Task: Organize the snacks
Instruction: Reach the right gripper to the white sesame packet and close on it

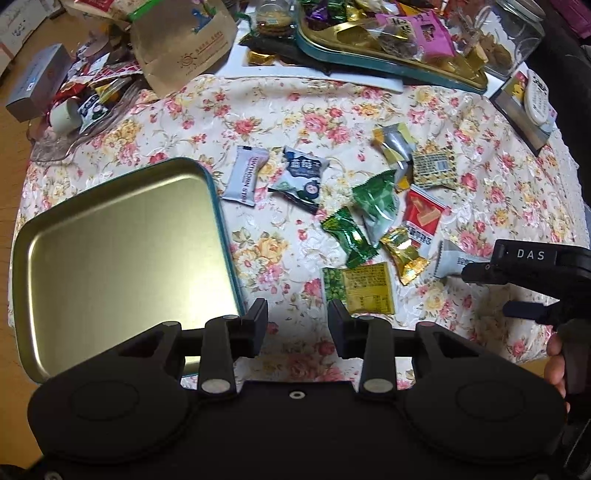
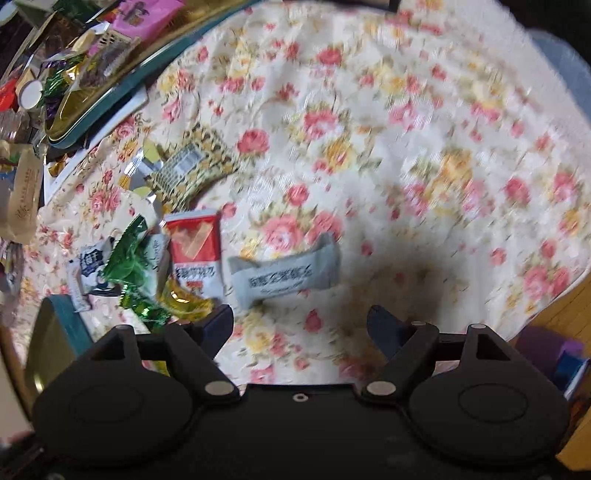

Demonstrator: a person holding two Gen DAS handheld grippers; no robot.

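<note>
Gold tray [image 1: 118, 251] sits bare, far tin [image 1: 369, 48] is heaped with candy. Wrapped snacks [image 1: 369, 206] lie loose mid-bench; left gripper [image 1: 297, 326] and right gripper [image 2: 301, 326] have fingers apart, holding nothing.

Floral tablecloth [image 1: 295, 110] spreads across the tabletop, pink and yellow roses on cream. Up at the far left, a brown paper bag [image 1: 184, 40] leans by a grey-white box [image 1: 37, 83]. Far right, a clear glass jar [image 1: 513, 33], possibly lying on its side.
</note>
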